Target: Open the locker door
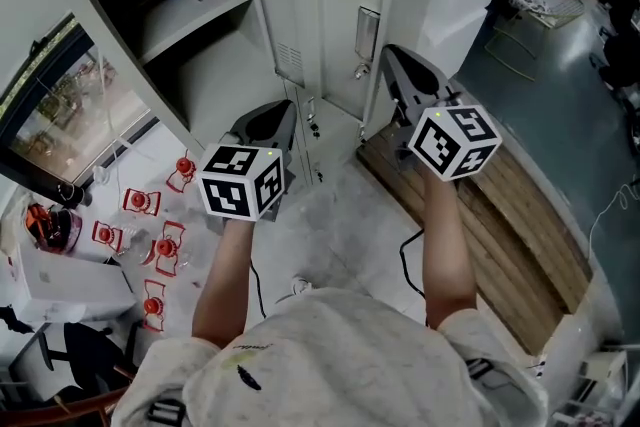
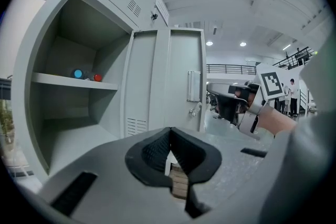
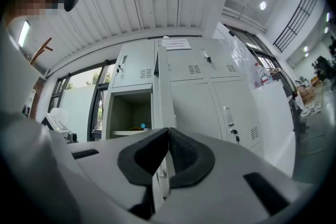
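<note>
Task mostly done. The locker door is swung well out from the locker front, and the compartment behind it is open, with a shelf holding a blue item and a red one. Judged left to do: swing the door wider if needed, then let go.

The right claw has its pads together. In the right gripper view the door shows edge-on, and its free edge runs straight into the seam between the pads, with the latch visible in the gap below. This reads as clamped on the thin door edge, though actual contact is hard to confirm. In the head view the same claw sits right at the door's free edge, near the handle, and the left gripper view also shows it just beside that edge.

The left claw is closed with nothing between its pads. It points at the door's inner face, which is ahead of it and slightly right, near but not touching. In the head view the left claw is low, near the door's hinge side.
</note>
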